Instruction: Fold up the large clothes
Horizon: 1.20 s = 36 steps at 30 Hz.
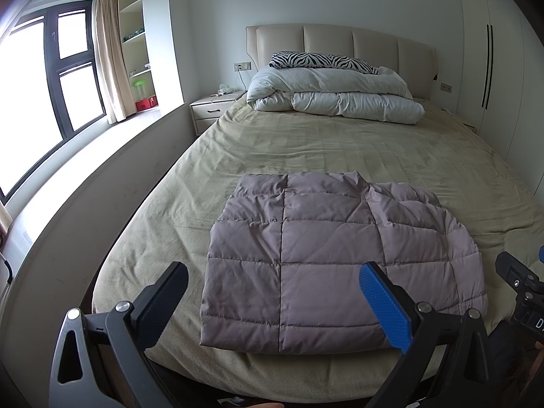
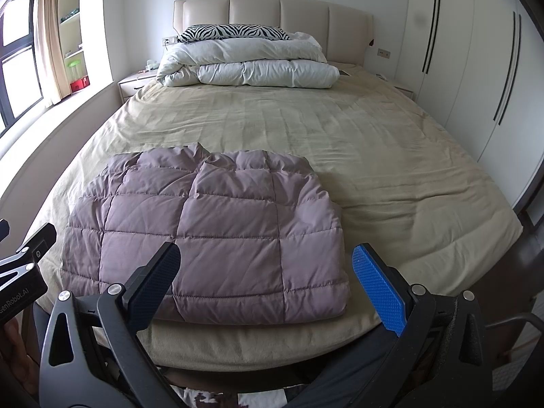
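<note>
We are holding 2 tongs above the foot of the bed (image 1: 306, 142), both pointing toward the headboard (image 2: 272, 12). The left tongs (image 1: 275, 292) are standing wide apart with nothing between the black finger and the blue finger. The right tongs (image 2: 265, 272) are spread just as wide and are gripping nothing. Neither pair is touching the cloth, as far as we can tell.

The quilted mauve jacket (image 1: 326, 258) is lying folded into a compact, roughly rectangular bundle on the beige sheet, close to the foot edge of the bed. In the left wrist view it is sitting in front of the tongs and slightly to their right; in the right wrist view the jacket (image 2: 217, 231) is sitting in front and to the left. Its far edge is looking puffy and a little uneven.

At the head of the bed a white duvet (image 2: 248, 64) is lying folded, with a zebra-print pillow (image 2: 234, 32) resting on top of it. A nightstand (image 1: 212, 108) is standing beside the bed near the window (image 1: 44, 78), and white wardrobe doors (image 2: 476, 61) are lining the opposite wall.
</note>
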Each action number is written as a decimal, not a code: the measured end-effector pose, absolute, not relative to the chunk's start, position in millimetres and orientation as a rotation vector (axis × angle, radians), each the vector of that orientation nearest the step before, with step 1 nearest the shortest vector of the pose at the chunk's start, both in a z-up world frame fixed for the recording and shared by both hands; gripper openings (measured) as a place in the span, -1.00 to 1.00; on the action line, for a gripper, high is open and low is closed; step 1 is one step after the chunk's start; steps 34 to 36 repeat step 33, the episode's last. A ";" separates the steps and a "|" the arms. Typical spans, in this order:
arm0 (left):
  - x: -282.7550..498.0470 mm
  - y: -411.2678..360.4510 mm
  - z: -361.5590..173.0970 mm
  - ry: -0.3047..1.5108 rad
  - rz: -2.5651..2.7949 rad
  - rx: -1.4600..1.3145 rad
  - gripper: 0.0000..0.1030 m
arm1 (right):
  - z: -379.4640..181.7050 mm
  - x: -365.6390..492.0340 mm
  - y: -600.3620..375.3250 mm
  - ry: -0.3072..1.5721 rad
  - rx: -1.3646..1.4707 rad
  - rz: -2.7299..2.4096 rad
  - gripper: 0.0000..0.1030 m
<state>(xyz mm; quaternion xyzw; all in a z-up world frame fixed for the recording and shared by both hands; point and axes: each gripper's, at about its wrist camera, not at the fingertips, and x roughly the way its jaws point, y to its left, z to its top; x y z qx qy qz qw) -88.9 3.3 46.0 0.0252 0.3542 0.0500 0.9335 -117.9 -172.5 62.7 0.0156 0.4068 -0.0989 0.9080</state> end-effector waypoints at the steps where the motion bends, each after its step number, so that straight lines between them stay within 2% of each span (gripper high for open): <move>1: -89.1 3.1 46.0 0.725 0.102 0.051 1.00 | 62.7 -117.8 -172.6 0.840 0.032 -0.204 1.00; 36: -93.5 -3.3 42.1 0.719 0.085 0.045 1.00 | 59.3 -120.6 -167.8 0.847 0.037 -0.202 1.00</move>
